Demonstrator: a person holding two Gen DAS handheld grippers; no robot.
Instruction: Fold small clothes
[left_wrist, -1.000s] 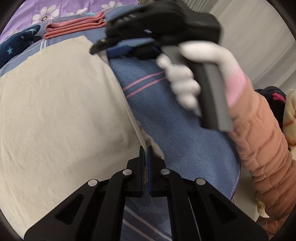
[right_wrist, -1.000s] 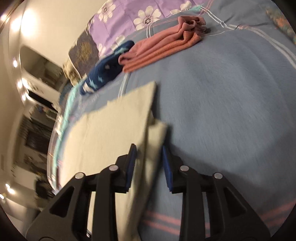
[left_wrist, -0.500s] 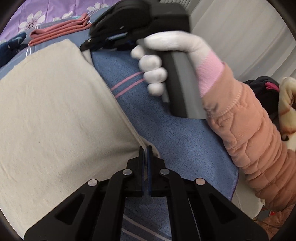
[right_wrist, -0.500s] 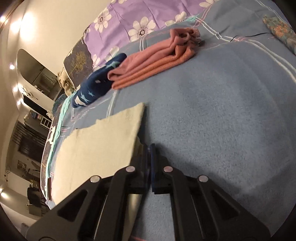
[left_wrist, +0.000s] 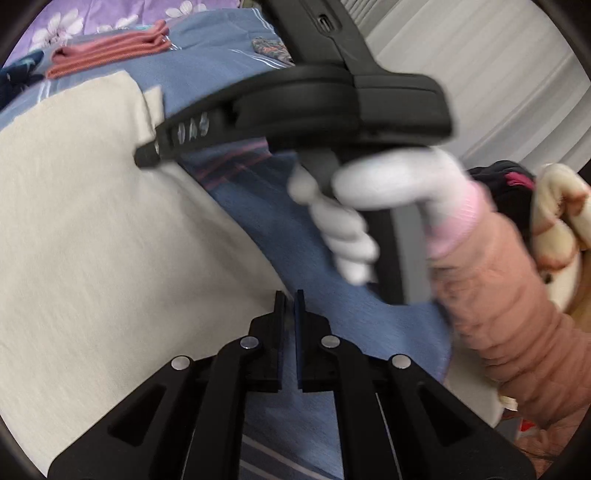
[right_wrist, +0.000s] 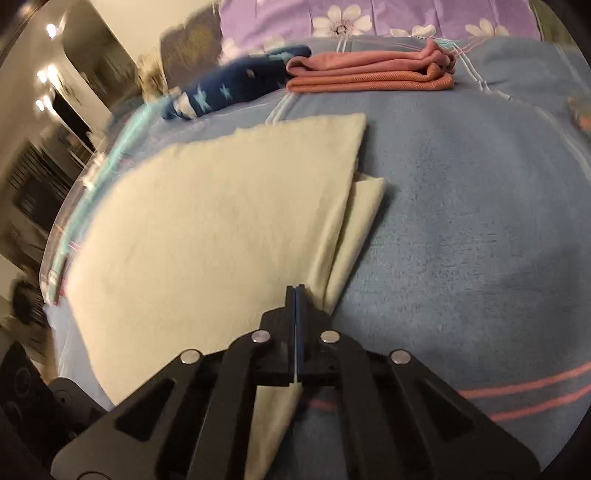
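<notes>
Cream cloth (right_wrist: 221, 229) on blue blanket (right_wrist: 461, 229), right gripper (right_wrist: 295, 291) fingers pinching its edge, left gripper (left_wrist: 289, 295) fingers closed.

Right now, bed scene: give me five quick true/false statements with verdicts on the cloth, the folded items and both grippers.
1. The right gripper is shut on the cream cloth. True.
2. The pink garment lies spread out flat. False: it is folded into a stack.
3. The navy star-print garment sits beside the pink garment. True.
4. The cream cloth lies on a bare wooden table. False: it lies on a blue blanket.
5. The left gripper stands wide open. False: its fingers are nearly together at the cream cloth's edge, though whether it pinches the cloth is not clear.
</notes>
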